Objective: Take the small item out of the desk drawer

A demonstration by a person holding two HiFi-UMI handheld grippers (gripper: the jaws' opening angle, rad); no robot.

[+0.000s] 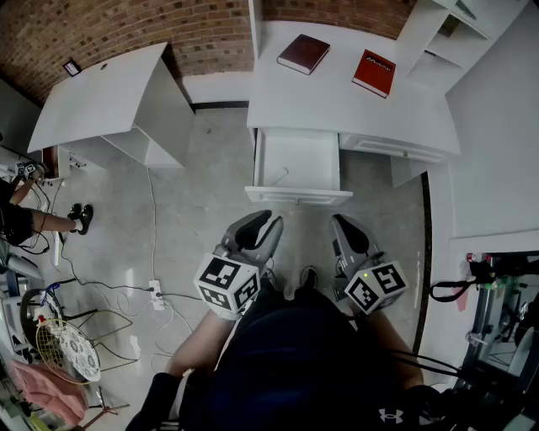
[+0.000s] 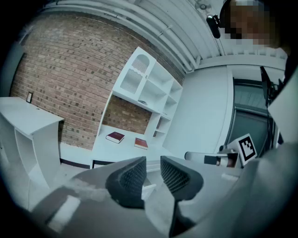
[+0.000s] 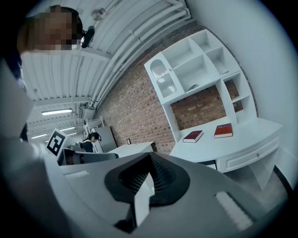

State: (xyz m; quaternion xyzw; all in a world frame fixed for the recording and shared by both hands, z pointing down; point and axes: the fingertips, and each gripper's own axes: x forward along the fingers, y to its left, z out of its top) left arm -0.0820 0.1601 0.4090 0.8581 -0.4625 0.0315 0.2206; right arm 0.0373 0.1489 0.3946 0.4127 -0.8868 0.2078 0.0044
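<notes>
1. Floor (image 1: 210, 168): grey, with cables (image 1: 152, 252) trailing at the left.
2. Desk (image 1: 337, 93): white, at top centre of the head view, against a brick wall (image 1: 126, 25). A white shelf unit (image 1: 455, 34) stands at its right end.
3. Side table (image 1: 101, 97): white, well apart from the desk, to its left.
4. Drawer (image 1: 307, 160): pulled out of the desk front, open to the camera.
5. Left gripper (image 1: 271, 226): held low in front of the person, over the floor, well short of the drawer. In the left gripper view its fingers (image 2: 132, 179) stand slightly apart, with only a narrow gap and nothing between them.
6. Right gripper (image 1: 338, 226): beside the left one, also clear of the drawer. In the right gripper view its jaws are closed tip to tip and hold nothing.
7. Books: a dark red book (image 1: 304, 53) and a red book (image 1: 374, 72) lie flat on the desk top, apart from each other.
8. Small item (image 1: 279, 177): a thin pale object lying in the left half of the drawer, near its front. It is too small to identify.
</notes>
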